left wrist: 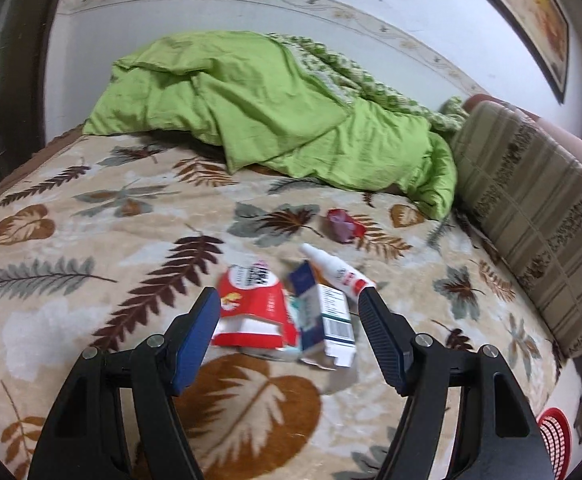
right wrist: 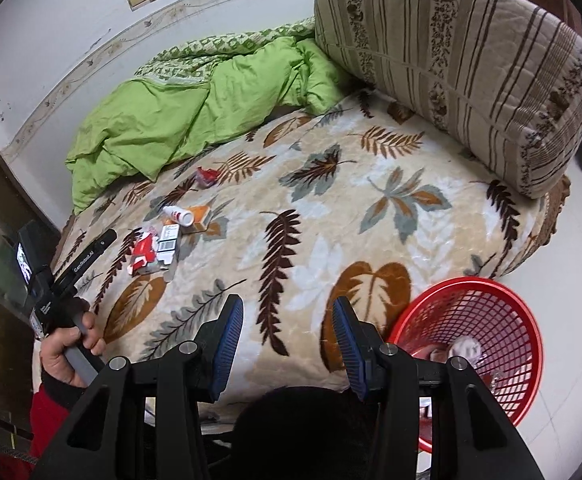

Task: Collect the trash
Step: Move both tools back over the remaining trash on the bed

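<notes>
Red carton (left wrist: 253,312) near left hand-held gripper (left wrist: 289,300), jaws apart, empty | right hand-held gripper (right wrist: 287,320) apart, empty | step: approaching trash | next: straddle, close, carry to basket (right wrist: 471,320)

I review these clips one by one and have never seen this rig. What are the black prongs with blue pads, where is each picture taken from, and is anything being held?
No robot here: a person holds a two-finger gripper in each hand, each carrying a fisheye camera looking along its fingers. One picture comes from the left gripper, the other from the right gripper. The right view also shows the person's left hand holding the other tool. Both grippers are open and hold nothing. On the leaf-patterned blanket lie a red carton, a blue-and-white box, a white bottle and a red wrapper. A red basket stands beside the bed.
</notes>
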The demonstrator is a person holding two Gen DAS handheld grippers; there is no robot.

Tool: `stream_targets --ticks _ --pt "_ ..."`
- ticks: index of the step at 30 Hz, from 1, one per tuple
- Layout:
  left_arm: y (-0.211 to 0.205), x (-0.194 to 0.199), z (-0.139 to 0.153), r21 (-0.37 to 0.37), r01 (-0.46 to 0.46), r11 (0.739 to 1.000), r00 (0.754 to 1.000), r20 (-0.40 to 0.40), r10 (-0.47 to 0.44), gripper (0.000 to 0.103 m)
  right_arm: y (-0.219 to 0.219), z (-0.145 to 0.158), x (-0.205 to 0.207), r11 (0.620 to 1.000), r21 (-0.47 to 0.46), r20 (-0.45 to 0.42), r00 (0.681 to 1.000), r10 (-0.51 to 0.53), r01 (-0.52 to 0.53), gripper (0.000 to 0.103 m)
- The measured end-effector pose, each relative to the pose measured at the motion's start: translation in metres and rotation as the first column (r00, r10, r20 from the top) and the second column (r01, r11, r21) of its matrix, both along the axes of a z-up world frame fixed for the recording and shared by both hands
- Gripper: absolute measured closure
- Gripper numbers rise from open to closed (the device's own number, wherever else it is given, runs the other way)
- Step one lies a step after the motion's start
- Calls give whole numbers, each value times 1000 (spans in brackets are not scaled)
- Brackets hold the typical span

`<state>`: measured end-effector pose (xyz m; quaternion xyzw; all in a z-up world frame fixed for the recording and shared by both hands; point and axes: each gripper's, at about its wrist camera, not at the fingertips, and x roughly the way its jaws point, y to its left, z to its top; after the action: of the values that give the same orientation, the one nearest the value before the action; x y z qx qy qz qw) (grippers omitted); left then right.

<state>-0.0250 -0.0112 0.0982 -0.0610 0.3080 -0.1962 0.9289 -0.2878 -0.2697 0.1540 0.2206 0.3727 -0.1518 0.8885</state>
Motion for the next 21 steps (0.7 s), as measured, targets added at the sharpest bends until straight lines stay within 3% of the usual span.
stream_targets --ticks 5,9,14,17,21 --pt "11 10 10 82 -47 996 999 22 45 33 12 -6 15 997 -15 2 997 75 -75 54" --pt "35 19 16 75 -82 994 996 28 80 33 15 -19 40 990 23 4 990 138 -138 54" --pt "83 42 3 -9 -158 987 984 -81 157 33 21 -34 87 970 74 5 972 233 -233 54" --pt "105 56 -9 -91 -182 979 972 -165 165 33 29 -40 128 947 73 6 950 313 -313 54" --pt "105 68 -26 -135 -162 978 960 -249 125 33 41 -49 186 909 71 0 911 411 -410 54"
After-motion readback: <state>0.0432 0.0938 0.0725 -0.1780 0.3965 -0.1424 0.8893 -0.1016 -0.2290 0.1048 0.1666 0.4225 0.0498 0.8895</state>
